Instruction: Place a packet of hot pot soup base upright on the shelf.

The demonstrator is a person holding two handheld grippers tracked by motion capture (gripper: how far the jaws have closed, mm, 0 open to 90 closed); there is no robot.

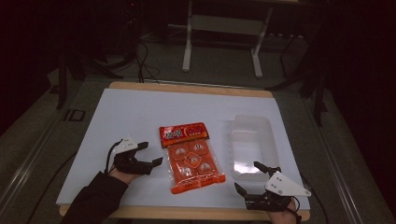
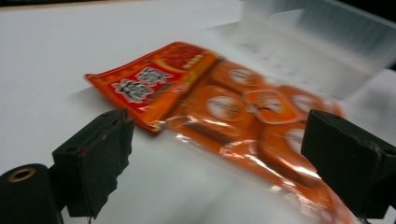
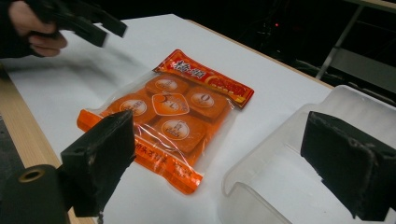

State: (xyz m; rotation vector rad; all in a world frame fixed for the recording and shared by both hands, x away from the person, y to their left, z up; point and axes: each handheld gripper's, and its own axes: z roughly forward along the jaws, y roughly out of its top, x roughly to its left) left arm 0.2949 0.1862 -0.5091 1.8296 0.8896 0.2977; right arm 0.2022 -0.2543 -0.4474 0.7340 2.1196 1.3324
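Left gripper (image 1: 150,154): jaws spread wide, holding nothing, just beside the orange snack packet (image 1: 190,156) at its 9 o'clock. Right gripper (image 1: 254,177): jaws wide, holding nothing, at the clear plastic tray's (image 1: 252,122) 6 o'clock edge. Packet lies flat mid-table (image 1: 140,107), tray beside it at 3 o'clock.

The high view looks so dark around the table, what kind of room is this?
Probably a lab or workshop set up for recording, not a home. A white-covered table stands lit in a dark room, cables trail over the floor behind it, and a metal frame stands farther back.
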